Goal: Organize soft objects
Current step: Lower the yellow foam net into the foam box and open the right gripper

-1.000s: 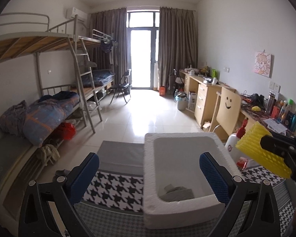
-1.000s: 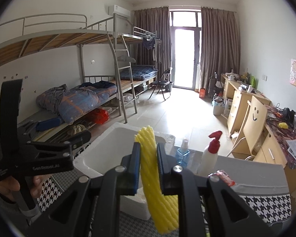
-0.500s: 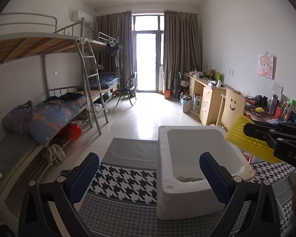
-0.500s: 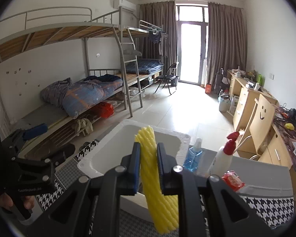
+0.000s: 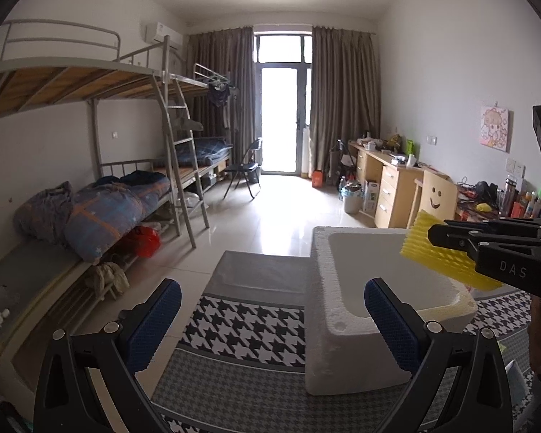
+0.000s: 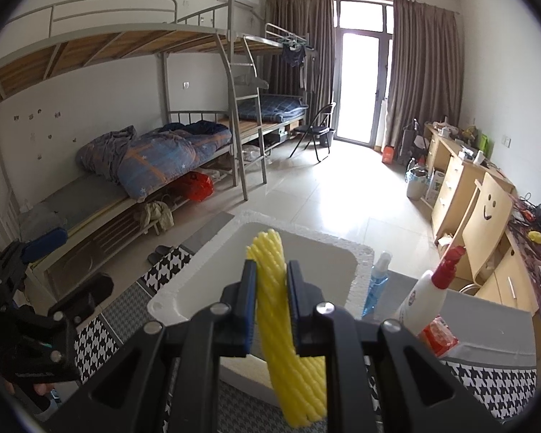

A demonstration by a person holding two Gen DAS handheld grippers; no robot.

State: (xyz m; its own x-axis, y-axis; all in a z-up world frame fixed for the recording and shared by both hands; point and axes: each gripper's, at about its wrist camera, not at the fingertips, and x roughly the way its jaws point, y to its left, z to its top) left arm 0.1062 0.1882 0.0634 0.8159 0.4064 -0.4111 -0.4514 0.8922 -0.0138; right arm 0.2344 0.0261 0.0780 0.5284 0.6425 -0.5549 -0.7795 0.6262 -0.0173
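Note:
A yellow foam net sleeve [image 6: 294, 371] is pinched between the blue pads of my right gripper [image 6: 272, 288], which is shut on it. It hangs over the open white foam box [image 6: 360, 254] on the houndstooth cloth. In the left wrist view the same sleeve [image 5: 447, 256] sticks out of the right gripper [image 5: 437, 240] above the box's [image 5: 321, 270] right rim. My left gripper [image 5: 274, 321] stands open and holds nothing, to the left of the box and above the cloth. It also shows at the left edge of the right wrist view as the left gripper [image 6: 65, 270].
A blue spray bottle [image 6: 377, 281], a white bottle with a red pump [image 6: 425, 299] and a red packet [image 6: 438, 332] stand right of the box. Bunk beds [image 5: 101, 213] line the left wall. Desks and a smiley-face chair [image 5: 438, 198] line the right wall.
The left gripper has shifted left, so the box now sits at the right of its view. The right gripper has carried the yellow sleeve further over the box, still shut on it.

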